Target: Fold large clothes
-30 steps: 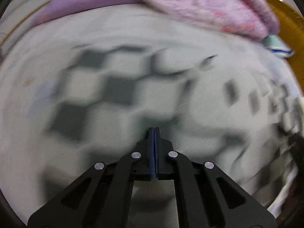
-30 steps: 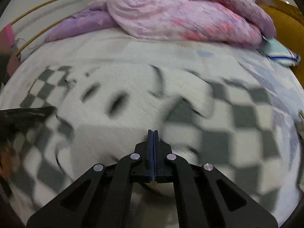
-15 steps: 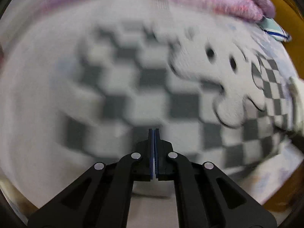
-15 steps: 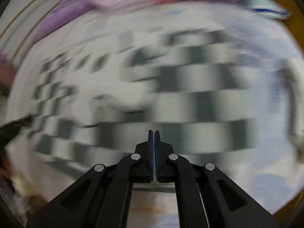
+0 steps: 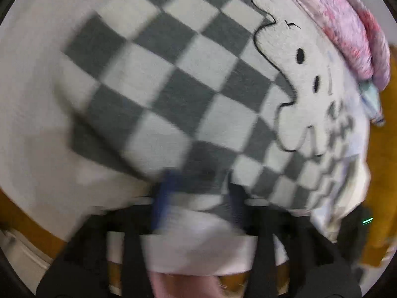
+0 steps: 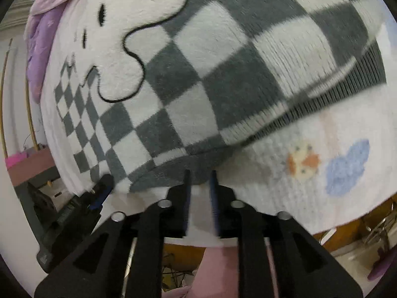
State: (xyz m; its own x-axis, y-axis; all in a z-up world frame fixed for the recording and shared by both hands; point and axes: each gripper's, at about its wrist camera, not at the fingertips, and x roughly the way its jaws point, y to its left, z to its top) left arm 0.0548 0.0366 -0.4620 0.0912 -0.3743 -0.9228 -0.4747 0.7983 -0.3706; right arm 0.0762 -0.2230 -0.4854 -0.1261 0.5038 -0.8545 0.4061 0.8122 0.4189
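A grey-and-white checkered sweater (image 5: 178, 92) with a white cartoon figure (image 5: 300, 74) lies spread on the bed; it also shows in the right wrist view (image 6: 203, 74), ribbed hem toward me. My left gripper (image 5: 198, 188) is open, fingers apart at the sweater's near edge, blurred by motion. My right gripper (image 6: 199, 181) is open with a narrow gap, fingertips at the hem's near corner. Neither holds cloth.
A pink quilt (image 5: 347, 24) is heaped at the head of the bed, with a purple one (image 6: 37, 57) beside it. The white bed cover (image 6: 310, 173) has small printed figures. The other gripper (image 6: 74, 213) shows at lower left. The bed's edge is right under me.
Both grippers have swung down to the sweater's near edge and gone from shut to open. The sweater now lies flat and close in both views.
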